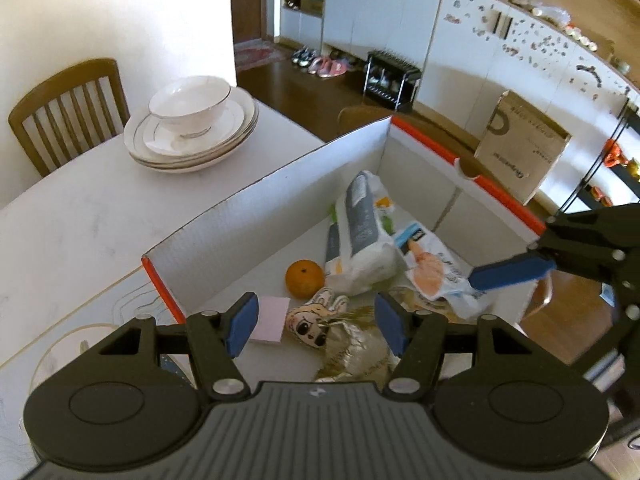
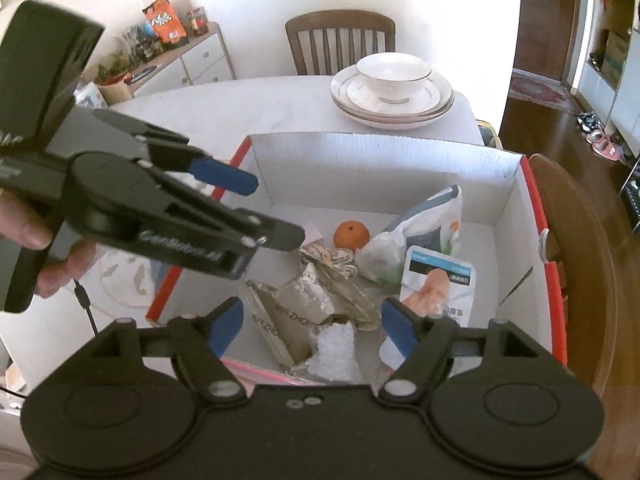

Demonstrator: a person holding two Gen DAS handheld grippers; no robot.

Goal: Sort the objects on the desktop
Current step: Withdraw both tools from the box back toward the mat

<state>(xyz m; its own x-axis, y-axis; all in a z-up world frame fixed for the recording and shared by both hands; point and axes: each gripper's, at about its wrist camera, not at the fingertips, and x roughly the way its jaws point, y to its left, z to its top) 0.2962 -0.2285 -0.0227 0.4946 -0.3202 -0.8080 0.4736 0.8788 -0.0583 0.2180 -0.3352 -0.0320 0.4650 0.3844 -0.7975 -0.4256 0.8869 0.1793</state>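
Observation:
A white cardboard box [image 1: 280, 184] [image 2: 360, 168] with a red rim holds an orange [image 1: 304, 278] [image 2: 351, 235], a tissue pack [image 1: 360, 224] [image 2: 420, 232], a white-and-blue snack packet [image 1: 428, 264] [image 2: 436, 284], a pink notepad [image 1: 270, 320], a cartoon rabbit figure [image 1: 316, 316] [image 2: 332, 258] and a crumpled foil bag [image 1: 356, 344] [image 2: 304, 312]. My left gripper [image 1: 316, 324] [image 2: 264, 208] hovers open above the rabbit and the foil bag, gripping nothing. My right gripper [image 2: 312, 326] hangs open over the foil bag, also holding nothing.
A bowl on stacked plates [image 1: 192, 128] [image 2: 392, 92] stands on the white table beyond the box. A wooden chair [image 1: 68, 104] [image 2: 340, 40] is behind the table, another chair [image 2: 572, 240] beside the box. A brown paper bag [image 1: 520, 148] stands on the floor.

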